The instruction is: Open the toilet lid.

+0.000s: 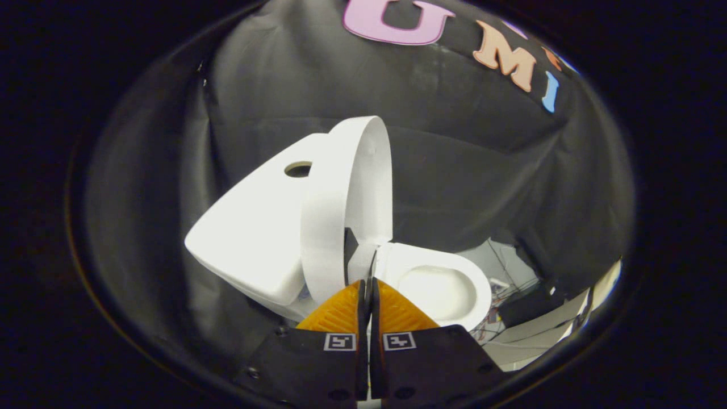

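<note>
Item: white, oval, hard-plastic toilet lid point(346, 199). It stood raised, close to upright, hinged at the back of the bowl and leaning toward the white, wedge-shaped cistern point(250, 238) on its left, whose top carried a round hole point(297, 169). Whether lid and cistern touched could not be told. Judged as handled: stiff, light for its size, smooth and likely slippery, so a thin rim pinch would hold better than a push on the broad face. Best hold judged to be the free curved edge, far from the hinge, where least force turns it. By its stance, the opening looked done or nearly so.

Adjoining: white, glossy toilet bowl point(437, 284), uncovered, to the right of the lid and just beyond the claw.

Claw point(368, 287): fingers pressed together with only a thin slit between them, tips near the lid's lower edge by the hinge; nothing seen pinched.

Surroundings: black cloth booth wall point(454, 170) behind; loose cables and pale panels point(528, 335) at far right.
</note>
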The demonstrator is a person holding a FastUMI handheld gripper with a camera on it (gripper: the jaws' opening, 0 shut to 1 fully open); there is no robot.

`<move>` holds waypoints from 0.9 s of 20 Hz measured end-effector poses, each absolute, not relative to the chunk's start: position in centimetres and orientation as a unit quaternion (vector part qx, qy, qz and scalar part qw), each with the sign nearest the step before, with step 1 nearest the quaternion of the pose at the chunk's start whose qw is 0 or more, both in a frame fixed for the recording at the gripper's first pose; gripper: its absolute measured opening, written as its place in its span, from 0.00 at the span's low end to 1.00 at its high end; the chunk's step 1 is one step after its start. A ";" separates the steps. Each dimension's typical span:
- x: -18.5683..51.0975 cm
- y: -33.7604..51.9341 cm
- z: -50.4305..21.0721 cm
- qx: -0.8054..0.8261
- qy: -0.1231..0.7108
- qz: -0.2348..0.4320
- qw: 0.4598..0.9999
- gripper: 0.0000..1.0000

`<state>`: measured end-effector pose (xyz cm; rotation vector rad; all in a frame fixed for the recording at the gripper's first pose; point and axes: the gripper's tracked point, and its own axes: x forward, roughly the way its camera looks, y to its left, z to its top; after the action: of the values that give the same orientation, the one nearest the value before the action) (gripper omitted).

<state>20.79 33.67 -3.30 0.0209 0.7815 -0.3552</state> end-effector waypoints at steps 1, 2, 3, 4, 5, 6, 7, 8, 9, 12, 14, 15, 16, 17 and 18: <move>20.9 33.9 -3.6 0.005 0.389 -0.163 0.907 0.03; 20.8 33.6 -3.6 -0.007 0.395 -0.158 0.905 0.04; 20.7 33.6 -3.4 -0.011 0.394 -0.159 0.905 0.04; 20.7 33.7 -3.5 -0.010 0.395 -0.162 0.904 0.04; 20.8 33.6 -3.4 -0.012 0.394 -0.164 0.904 0.04; 20.8 33.5 -3.5 -0.014 0.393 -0.165 0.905 0.04; 20.7 33.5 -3.8 -0.012 0.398 -0.163 0.903 0.05; 20.6 33.6 -4.1 -0.011 0.401 -0.160 0.902 0.06; 20.4 33.1 -4.2 -0.016 0.403 -0.161 0.901 0.08; 20.4 33.1 -3.5 -0.001 0.397 -0.152 0.905 0.40; 20.1 32.1 -3.0 -0.010 0.391 -0.160 0.906 0.48; 20.0 31.7 -2.6 -0.013 0.386 -0.164 0.908 0.57; 19.8 31.9 -2.8 -0.010 0.383 -0.162 0.909 0.66; 19.7 32.2 -2.6 -0.003 0.377 -0.157 0.913 0.75; 19.7 32.3 -2.8 0.001 0.373 -0.153 0.915 0.84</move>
<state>19.71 32.34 -2.80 0.0019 0.7687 -0.3154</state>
